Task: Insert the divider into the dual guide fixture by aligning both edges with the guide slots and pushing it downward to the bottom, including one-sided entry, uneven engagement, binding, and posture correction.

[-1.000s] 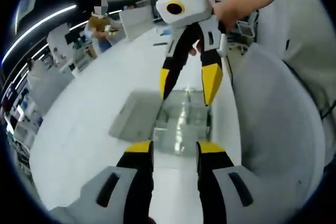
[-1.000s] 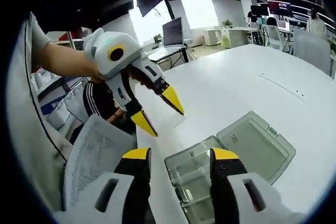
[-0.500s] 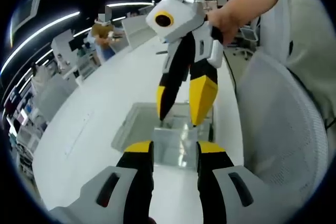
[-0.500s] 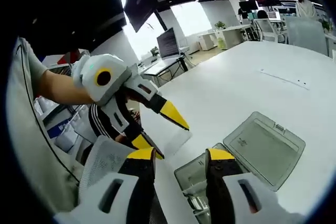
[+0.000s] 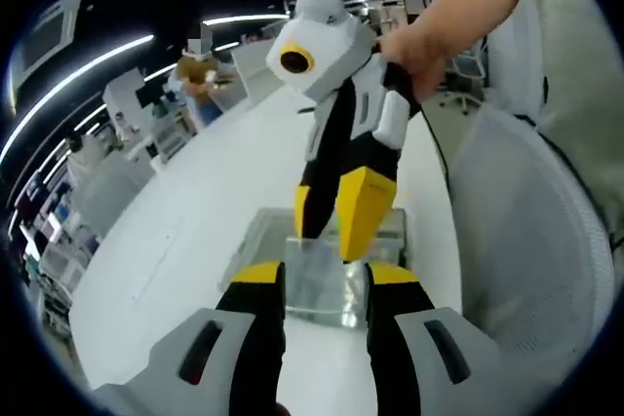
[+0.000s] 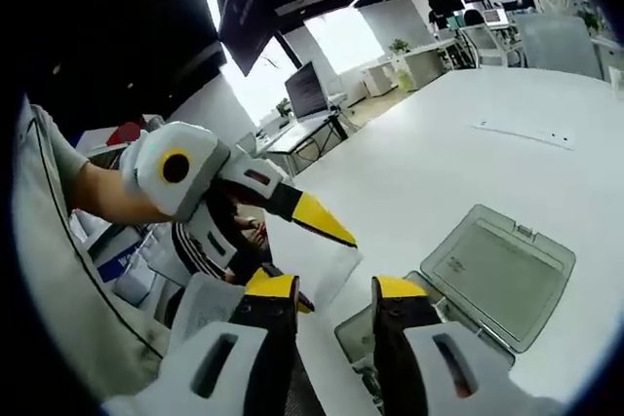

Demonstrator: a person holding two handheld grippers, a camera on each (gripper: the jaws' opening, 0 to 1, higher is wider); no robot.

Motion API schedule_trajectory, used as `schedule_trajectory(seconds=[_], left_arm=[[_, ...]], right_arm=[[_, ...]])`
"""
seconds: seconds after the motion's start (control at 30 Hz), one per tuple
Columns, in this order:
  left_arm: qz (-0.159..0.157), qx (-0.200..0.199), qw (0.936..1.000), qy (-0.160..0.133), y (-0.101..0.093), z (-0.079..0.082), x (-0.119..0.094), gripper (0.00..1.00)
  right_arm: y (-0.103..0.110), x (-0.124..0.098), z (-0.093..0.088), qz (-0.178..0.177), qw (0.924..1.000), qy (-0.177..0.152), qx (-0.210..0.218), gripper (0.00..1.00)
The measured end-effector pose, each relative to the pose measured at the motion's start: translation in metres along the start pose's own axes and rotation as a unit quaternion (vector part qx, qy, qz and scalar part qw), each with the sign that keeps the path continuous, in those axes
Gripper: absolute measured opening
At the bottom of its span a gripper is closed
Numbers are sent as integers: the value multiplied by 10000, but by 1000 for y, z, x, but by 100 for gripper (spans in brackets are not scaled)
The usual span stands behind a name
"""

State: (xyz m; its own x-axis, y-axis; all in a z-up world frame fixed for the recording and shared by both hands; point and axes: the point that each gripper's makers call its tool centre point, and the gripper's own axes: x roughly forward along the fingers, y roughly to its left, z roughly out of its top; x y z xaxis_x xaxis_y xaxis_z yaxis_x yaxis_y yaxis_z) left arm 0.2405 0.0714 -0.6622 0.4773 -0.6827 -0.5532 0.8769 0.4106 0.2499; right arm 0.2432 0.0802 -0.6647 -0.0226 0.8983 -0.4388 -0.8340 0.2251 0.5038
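1. A wide white surface [image 6: 458, 158] carries the work.
2. A white mesh-backed chair [image 5: 526, 241] stands just beside it.
3. A computer monitor [image 6: 306, 92] sits on a far desk by a bright window [image 6: 343, 38].
4. Long ceiling light strips [image 5: 73, 63] run overhead.
5. A person [image 5: 200, 73] stands in the background.

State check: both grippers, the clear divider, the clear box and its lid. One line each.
Left gripper: open, fingers either side of the divider, grip not confirmed.
Right gripper: open, fingers spread, tips over the box.
Thin clear plastic divider sheet: up between the left gripper's fingers, above the box, not inserted.
Clear plastic box with guide slots: open, on the white table.
Hinged clear lid: folded flat on the table beside the box.
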Motion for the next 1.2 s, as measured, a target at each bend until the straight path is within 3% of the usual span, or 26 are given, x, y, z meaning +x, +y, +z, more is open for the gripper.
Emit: schedule_trajectory(seconds=[0.73, 1.2], left_arm=[[271, 297, 9991, -99, 6, 15, 4, 29], [348, 394, 9985, -128, 6, 15, 3, 29]], right_arm=[[-5, -7, 3, -17, 9990, -24, 435, 2], [-3, -5, 4, 66, 9965, -70, 828, 0]])
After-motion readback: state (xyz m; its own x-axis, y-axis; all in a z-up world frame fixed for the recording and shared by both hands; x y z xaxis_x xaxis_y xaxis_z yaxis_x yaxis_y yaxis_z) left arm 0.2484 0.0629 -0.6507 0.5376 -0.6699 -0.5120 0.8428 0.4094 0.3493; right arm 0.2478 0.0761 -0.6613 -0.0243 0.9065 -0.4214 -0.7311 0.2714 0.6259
